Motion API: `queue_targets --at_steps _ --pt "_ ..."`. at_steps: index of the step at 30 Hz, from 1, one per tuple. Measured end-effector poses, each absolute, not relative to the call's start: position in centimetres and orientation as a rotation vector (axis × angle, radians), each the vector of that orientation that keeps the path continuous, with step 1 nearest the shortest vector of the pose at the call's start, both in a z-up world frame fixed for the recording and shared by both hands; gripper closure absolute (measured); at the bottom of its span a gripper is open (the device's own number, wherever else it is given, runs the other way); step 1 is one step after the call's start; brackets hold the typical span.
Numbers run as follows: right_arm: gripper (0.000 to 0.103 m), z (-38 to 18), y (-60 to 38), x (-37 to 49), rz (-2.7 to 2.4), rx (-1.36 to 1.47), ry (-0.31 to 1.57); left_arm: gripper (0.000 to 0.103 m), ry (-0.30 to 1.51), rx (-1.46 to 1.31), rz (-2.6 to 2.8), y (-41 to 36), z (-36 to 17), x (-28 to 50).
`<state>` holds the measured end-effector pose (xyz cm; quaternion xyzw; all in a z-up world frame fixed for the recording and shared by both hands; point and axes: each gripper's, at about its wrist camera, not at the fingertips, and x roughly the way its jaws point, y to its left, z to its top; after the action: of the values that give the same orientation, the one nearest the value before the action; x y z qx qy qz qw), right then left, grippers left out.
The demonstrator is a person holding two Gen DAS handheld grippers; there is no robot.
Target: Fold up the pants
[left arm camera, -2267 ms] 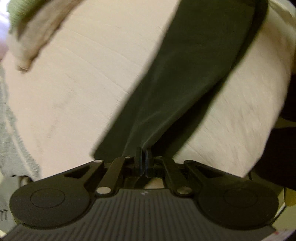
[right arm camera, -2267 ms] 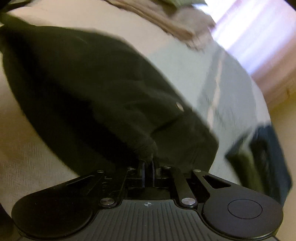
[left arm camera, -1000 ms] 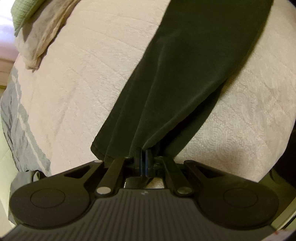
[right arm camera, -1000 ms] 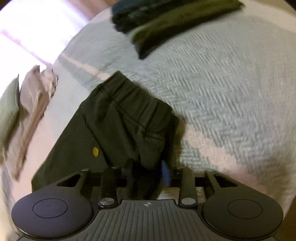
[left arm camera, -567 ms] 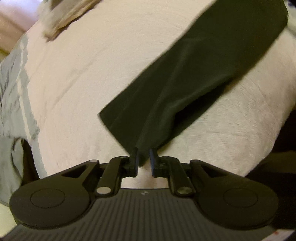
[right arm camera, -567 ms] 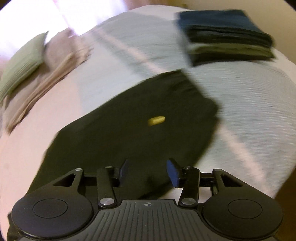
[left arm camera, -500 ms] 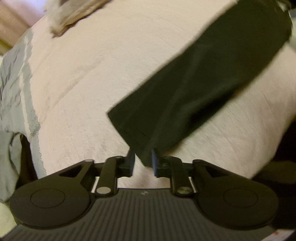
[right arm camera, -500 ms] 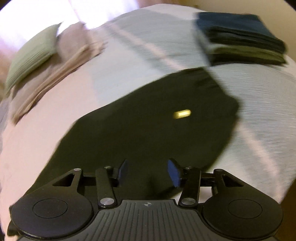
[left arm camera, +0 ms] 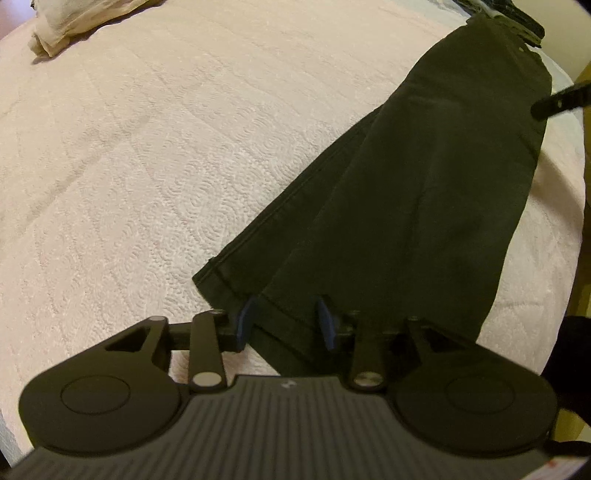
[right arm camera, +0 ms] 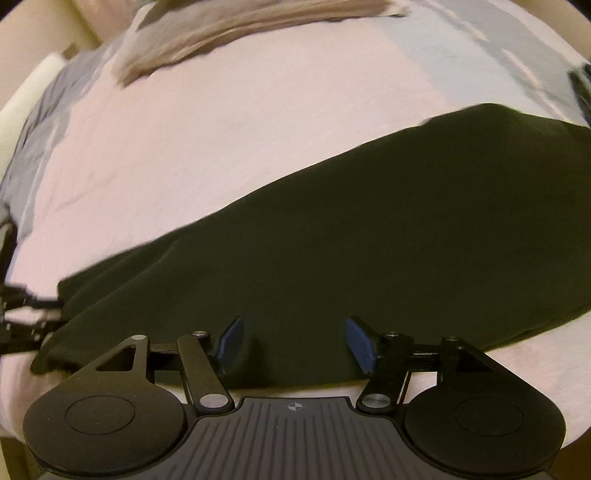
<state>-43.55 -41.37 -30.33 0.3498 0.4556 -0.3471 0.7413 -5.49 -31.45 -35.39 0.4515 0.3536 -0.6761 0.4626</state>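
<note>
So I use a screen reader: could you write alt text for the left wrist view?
Dark pants lie lengthwise, legs stacked, on a pale quilted bedspread. The left tool is open, its blue pads either side of the hem. Beige cloth lies at top left.

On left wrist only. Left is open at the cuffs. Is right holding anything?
Observer: No. The right gripper is open, its fingers spread over the near edge of the pants. Nothing is clamped.
Operator: Which end is it at?
Observer: Neither, as far as I can tell. Cloth runs out to both sides of it, and the left gripper shows at the cuff end, off to its left.
Operator: Anything beyond the pants?
Observer: A beige cloth lies across the far side of the bed, apart from the pants. It is blurred.
</note>
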Motion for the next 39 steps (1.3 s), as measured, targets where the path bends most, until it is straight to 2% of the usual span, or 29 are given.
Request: queue_targets --at_steps 8,10,11,13,16,19,22,25,30,35,39 --pt "0.043 -30.9 -40.5 -42.4 -0.775 0.784 1.007 0.078 0.920 1.098 -1.717 -32.3 -35.3 -4.0" --pt "0.043 -30.5 -40.4 -42.7 -0.788 0.794 1.014 0.086 0.921 1.128 -1.705 -32.4 -35.5 -4.1" --pt "0.043 -30.4 -40.3 -42.9 -0.795 0.796 1.019 0.097 0.922 1.145 -1.692 -32.5 -35.2 -4.0" --pt "0.043 -29.8 -40.2 -43.2 -0.811 0.790 1.019 0.099 0.902 1.124 -1.703 -32.5 -33.5 -3.4" --pt "0.043 -29.3 -40.0 -43.8 -0.837 0.794 1.007 0.099 0.819 1.050 -1.685 -33.0 -30.7 -1.6" --pt "0.043 -30.2 -39.8 -44.3 -0.857 0.836 1.022 0.098 0.863 1.087 -1.673 -34.0 -32.2 -1.5" --pt "0.043 -29.9 -39.4 -44.1 -0.861 0.845 1.013 0.083 0.830 1.129 -1.613 -33.5 -33.4 -1.4" --pt "0.042 -29.4 -38.9 -43.6 -0.844 0.825 1.003 0.085 0.800 1.117 -1.548 -31.4 -32.8 -0.8" --pt "0.042 -30.2 -38.4 -42.8 -0.832 0.856 1.000 0.085 0.933 0.988 -1.555 -28.4 -32.0 -1.2" --pt "0.042 -31.0 -37.4 -40.8 -0.784 0.847 1.020 0.085 1.008 0.917 -1.575 -27.9 -34.3 -3.4" --pt "0.042 -31.0 -36.5 -40.2 -0.765 0.823 1.045 0.079 0.971 0.955 -1.557 -28.4 -35.9 -3.9"
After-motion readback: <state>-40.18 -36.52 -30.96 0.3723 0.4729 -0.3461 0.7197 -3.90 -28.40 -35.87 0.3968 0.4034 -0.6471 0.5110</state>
